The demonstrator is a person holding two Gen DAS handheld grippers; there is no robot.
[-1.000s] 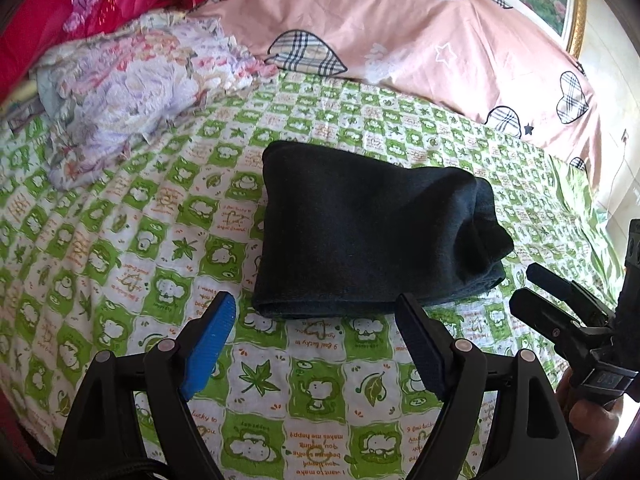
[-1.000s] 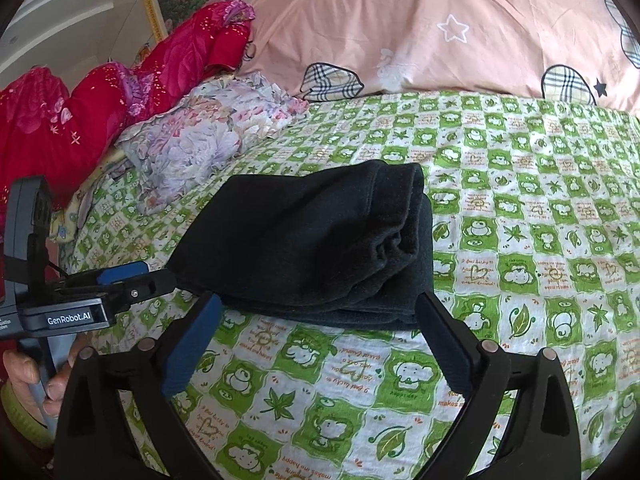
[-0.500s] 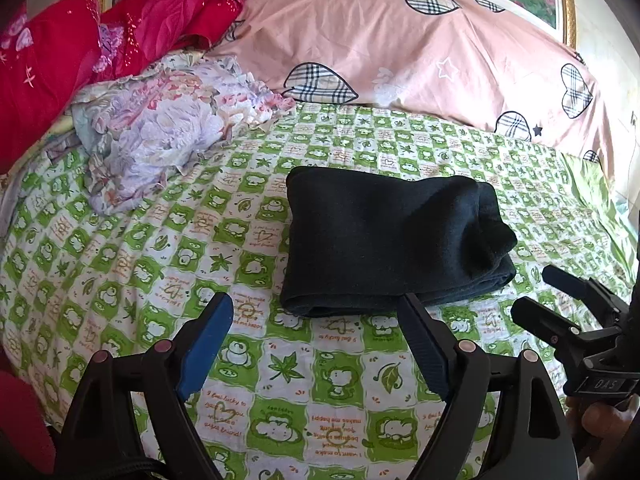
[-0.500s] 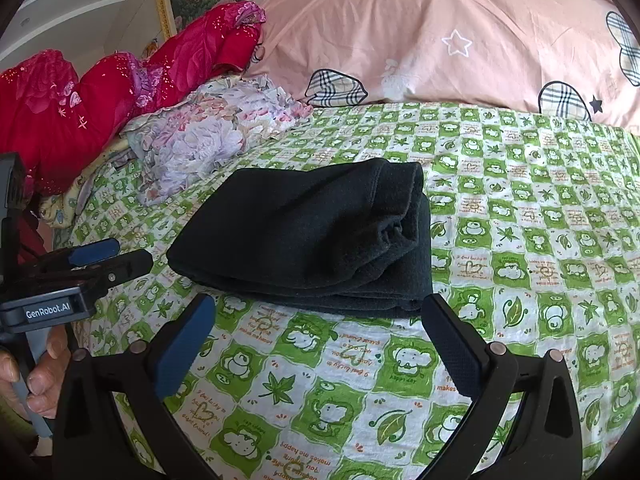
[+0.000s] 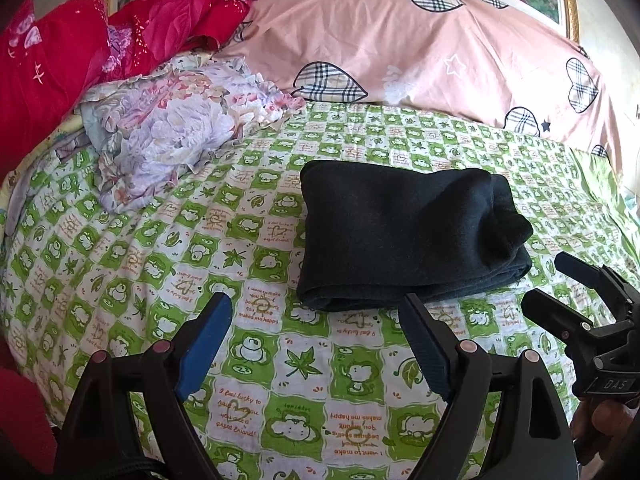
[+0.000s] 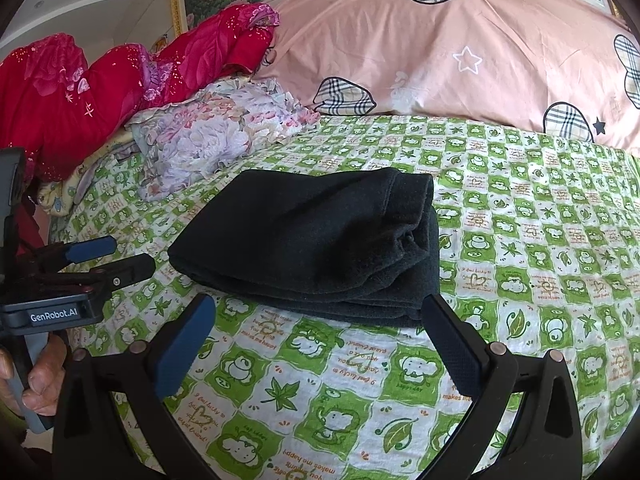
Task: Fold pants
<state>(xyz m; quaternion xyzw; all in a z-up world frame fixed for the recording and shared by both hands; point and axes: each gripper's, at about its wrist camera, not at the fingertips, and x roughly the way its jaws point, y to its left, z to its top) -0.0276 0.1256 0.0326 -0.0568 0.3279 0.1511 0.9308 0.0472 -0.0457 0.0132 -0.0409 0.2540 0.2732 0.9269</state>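
Note:
The black pants [image 5: 404, 236] lie folded into a thick rectangle on the green-and-white checked bedsheet [image 5: 160, 264]. They also show in the right wrist view [image 6: 320, 248]. My left gripper [image 5: 316, 312] is open and empty, just short of the bundle's near edge. My right gripper [image 6: 316, 316] is open and empty, also at the bundle's near edge. The right gripper shows at the right of the left wrist view [image 5: 560, 284]; the left gripper shows at the left of the right wrist view [image 6: 116, 256].
A floral pillow [image 5: 168, 132] lies at the back left with red bedding [image 5: 60, 64] behind it. A pink quilt with plaid hearts [image 5: 420, 52] runs along the headboard. The bed's front edge is just below the grippers.
Both grippers have pulled back and up from the folded pants, which now look smaller and farther. The pants have not moved. Both stay open.

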